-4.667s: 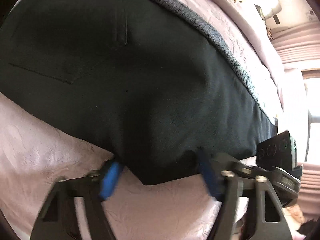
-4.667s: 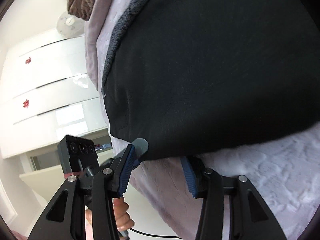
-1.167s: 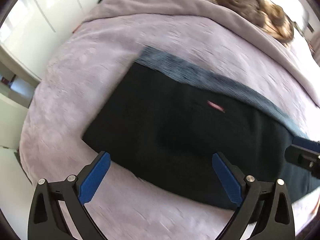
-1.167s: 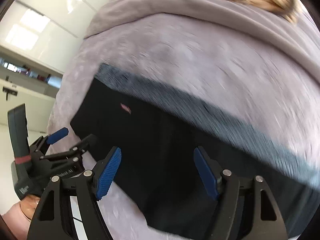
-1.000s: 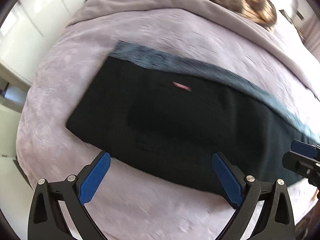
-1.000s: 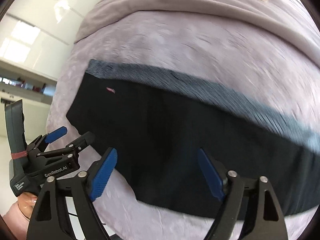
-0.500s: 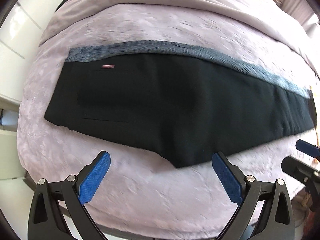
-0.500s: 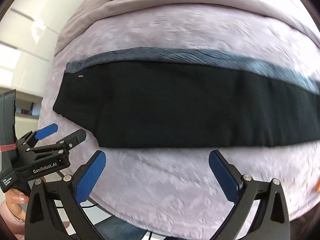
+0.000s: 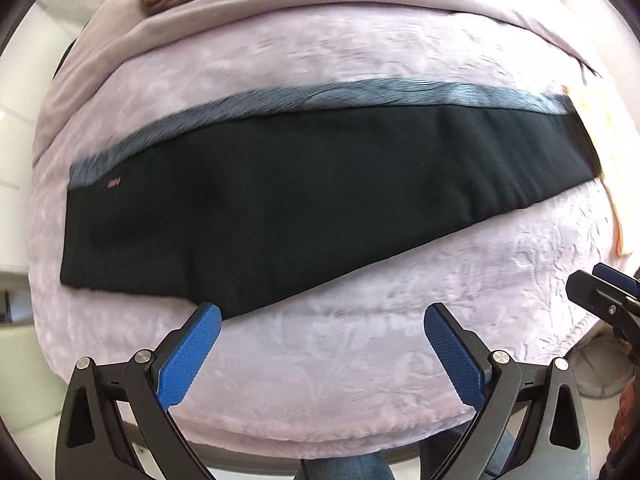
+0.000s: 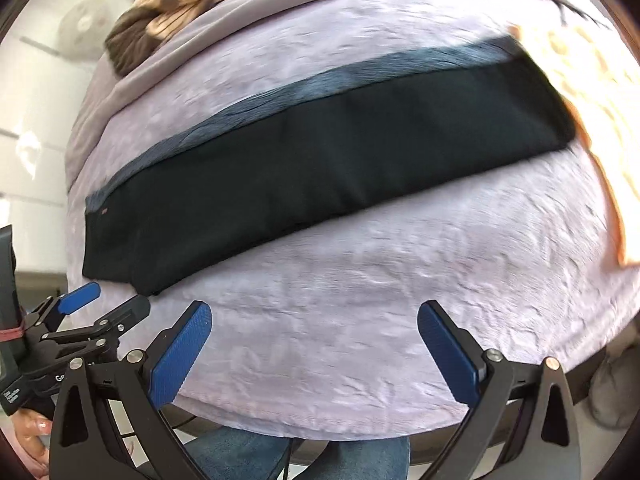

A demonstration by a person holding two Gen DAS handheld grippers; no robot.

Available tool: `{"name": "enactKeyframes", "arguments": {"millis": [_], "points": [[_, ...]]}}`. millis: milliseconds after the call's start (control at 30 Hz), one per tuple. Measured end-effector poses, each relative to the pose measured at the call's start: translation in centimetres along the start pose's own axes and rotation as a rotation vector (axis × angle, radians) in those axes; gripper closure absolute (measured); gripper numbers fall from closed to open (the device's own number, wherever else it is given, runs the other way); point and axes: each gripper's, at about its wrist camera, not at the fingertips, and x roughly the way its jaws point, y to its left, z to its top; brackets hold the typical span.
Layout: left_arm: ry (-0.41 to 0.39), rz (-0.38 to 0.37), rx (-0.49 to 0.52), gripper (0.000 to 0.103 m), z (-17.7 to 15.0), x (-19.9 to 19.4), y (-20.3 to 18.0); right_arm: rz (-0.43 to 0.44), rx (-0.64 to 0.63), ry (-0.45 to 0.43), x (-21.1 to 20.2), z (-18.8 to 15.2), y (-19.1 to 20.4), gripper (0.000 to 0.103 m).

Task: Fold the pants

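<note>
Pants point(image 9: 304, 208) lie flat as a long dark strip across the bed point(image 9: 360, 360), folded lengthwise, the waist end with a small red tag at the left and the leg ends at the right. A grey-blue band of cloth point(image 9: 320, 98) runs along their far edge. Left gripper point(image 9: 322, 350) hangs over the near part of the bed, its blue pads spread wide with nothing between them. Right gripper point(image 10: 314, 346) is likewise spread wide and empty, over bare bedcover near the pants. A brown striped cloth point(image 10: 168, 12) lies at the far left of the bed.
</note>
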Motion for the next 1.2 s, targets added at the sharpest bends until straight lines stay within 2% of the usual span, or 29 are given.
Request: {"name": "enactKeyframes", "arguments": {"millis": [133, 267, 500, 800, 1200], "points": [[-0.008, -0.001, 0.025, 0.001, 1.2, -0.4, -2.4, -0.011, 0.051, -0.014, -0.9, 0.6, -2.6, 0.0], [-0.004, -0.027, 0.026, 0.001, 2.1, -0.5, -3.6, -0.082, 0.046, -0.054, -2.3, 1.5, -4.4, 0.0], [0.015, -0.033, 0.082, 0.001, 2.4, -0.2, -6.5, -0.091, 0.058, -0.099, -3.4, 2.4, -6.7, 0.0], [0.032, -0.02, 0.112, 0.001, 2.4, 0.6, -9.0, -0.113, 0.08, -0.082, -2.8, 2.4, -8.7, 0.0], [0.055, -0.024, 0.113, 0.001, 2.6, 1.8, -10.2, -0.103, 0.089, -0.069, -1.8, 2.4, -9.8, 0.0]]}}
